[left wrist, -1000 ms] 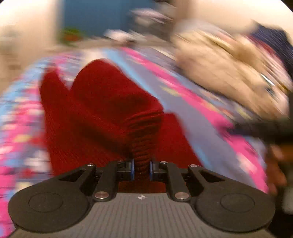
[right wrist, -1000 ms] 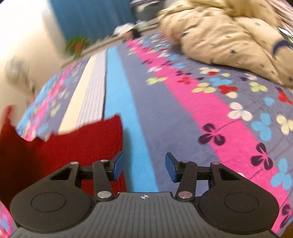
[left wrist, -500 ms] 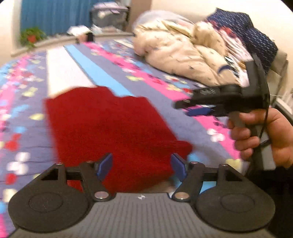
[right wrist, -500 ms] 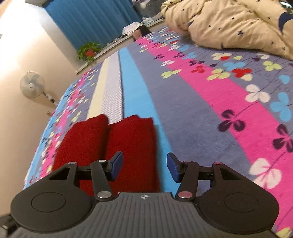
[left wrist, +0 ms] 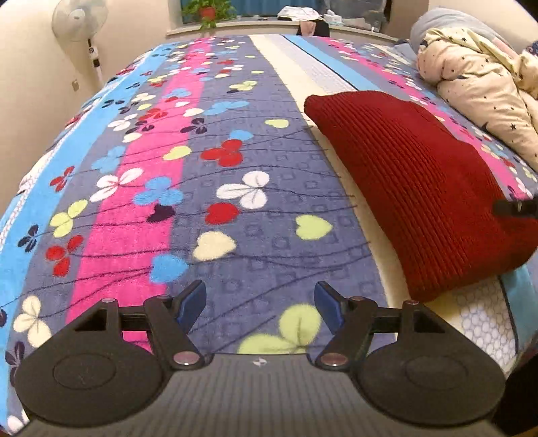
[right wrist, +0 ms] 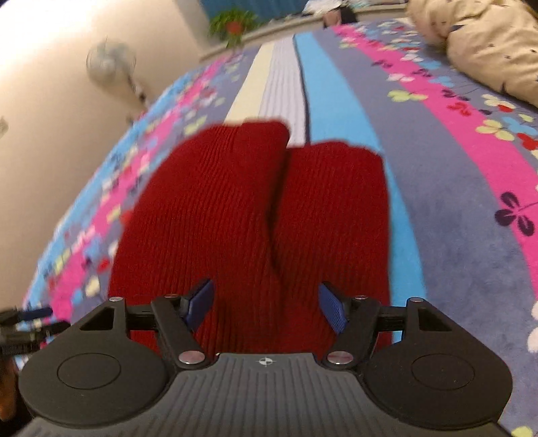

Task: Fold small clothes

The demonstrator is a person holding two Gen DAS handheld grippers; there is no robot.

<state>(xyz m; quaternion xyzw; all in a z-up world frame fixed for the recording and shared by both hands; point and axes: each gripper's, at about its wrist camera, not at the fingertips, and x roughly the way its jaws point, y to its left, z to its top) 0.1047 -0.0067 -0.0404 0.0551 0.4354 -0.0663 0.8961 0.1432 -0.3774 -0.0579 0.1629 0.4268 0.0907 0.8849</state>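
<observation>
A red ribbed knit garment lies folded on the flowered bedspread, to the right in the left wrist view. My left gripper hangs open over bare bedspread, well left of the garment, with nothing between its fingers. In the right wrist view the same red garment fills the middle, its two folded halves side by side with a dark seam between them. My right gripper hovers over its near end, jaws opening, and the pads do not press on the knit. The tip of the right gripper shows at the far right edge of the left wrist view.
A cream star-print duvet is bunched at the right of the bed. A standing fan is by the wall on the left, a potted plant on the far sill. The other gripper's tip pokes in at the left edge.
The left gripper let go of the red garment, opened and swung away to the left over bare bedspread. The right gripper moved in over the folded garment and widened its jaws.
</observation>
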